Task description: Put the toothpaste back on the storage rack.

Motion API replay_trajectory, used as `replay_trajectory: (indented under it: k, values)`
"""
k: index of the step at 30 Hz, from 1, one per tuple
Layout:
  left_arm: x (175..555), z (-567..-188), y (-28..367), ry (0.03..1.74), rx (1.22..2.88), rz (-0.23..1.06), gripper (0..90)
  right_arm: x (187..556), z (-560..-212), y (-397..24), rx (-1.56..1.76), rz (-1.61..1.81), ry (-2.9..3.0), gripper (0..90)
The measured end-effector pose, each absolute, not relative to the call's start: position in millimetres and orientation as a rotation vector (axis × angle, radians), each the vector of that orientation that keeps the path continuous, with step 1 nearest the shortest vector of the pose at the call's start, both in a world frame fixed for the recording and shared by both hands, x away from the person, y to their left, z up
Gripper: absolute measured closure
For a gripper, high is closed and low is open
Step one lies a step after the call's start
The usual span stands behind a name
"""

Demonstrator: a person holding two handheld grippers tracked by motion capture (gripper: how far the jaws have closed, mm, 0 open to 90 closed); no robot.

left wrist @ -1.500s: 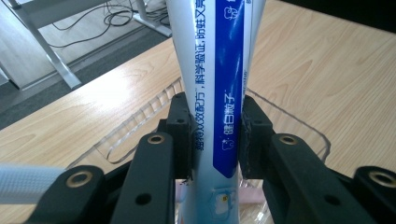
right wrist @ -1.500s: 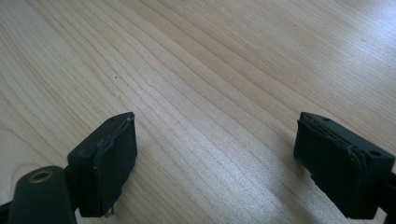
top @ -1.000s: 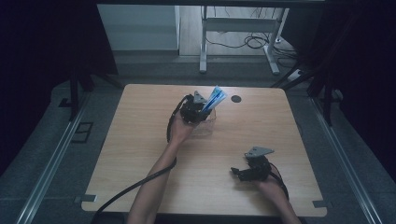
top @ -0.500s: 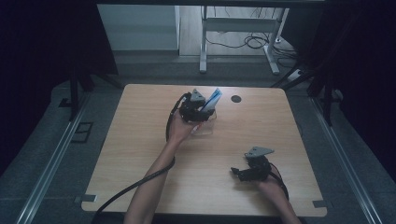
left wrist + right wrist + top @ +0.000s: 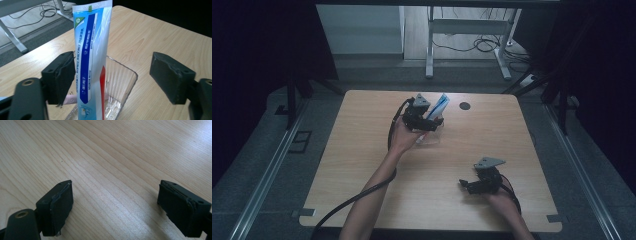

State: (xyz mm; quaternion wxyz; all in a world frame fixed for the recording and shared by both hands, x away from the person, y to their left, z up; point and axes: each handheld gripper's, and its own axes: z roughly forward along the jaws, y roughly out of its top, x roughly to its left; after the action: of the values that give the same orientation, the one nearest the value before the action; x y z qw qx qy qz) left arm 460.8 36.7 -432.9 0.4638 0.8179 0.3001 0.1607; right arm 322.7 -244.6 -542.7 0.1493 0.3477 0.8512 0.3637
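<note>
Toward the far middle of the counter (image 5: 362, 165), the left gripper (image 5: 428, 121) is hovering at a clear plastic cup (image 5: 120, 87) with a blue and white toothpaste tube (image 5: 91, 57) standing upright in it. Its jaws have just been opening and are now standing spread; the tube is sitting between them, close against the left pad (image 5: 65, 77) and well apart from the right one, so nothing is pinching it. The tube is leaning on the cup's rim, with its crimped end pointing up and its lower end down inside the cup.

From here the risk, as I judge it, is lying in the withdrawal. The tube is tall and top-heavy for such a light cup, and the left pad is staying so near that any sideways drift as the hand is pulling back could be dragging the tube along, tipping it out or toppling the cup with it. A straight retreat, away from the tube, would be avoiding that.

Over at the near right of the counter, the right gripper (image 5: 479, 184) is resting low above bare wood, its jaws spread wide and holding nothing, well apart from the cup and posing no hazard to it.
</note>
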Motion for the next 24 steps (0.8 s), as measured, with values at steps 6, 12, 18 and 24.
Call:
replay_trajectory:
  k: [6, 12, 18, 24]
  values:
    - [458, -430, 41, 0.740, 1.997, 0.370, 15.0, 323, -543, -245, 0.997, 1.045, 2.445, 13.0]
    - [455, -431, 44, 0.753, 2.000, 0.348, 14.5, 323, -543, -245, 0.999, 1.045, 2.446, 13.0]
    - [451, -433, 47, 0.748, 2.020, 0.344, 14.2, 323, -543, -245, 0.999, 1.045, 2.446, 13.0]
    - [445, -434, 51, 0.752, 2.016, 0.330, 13.9, 323, -543, -245, 1.000, 1.046, 2.447, 13.0]
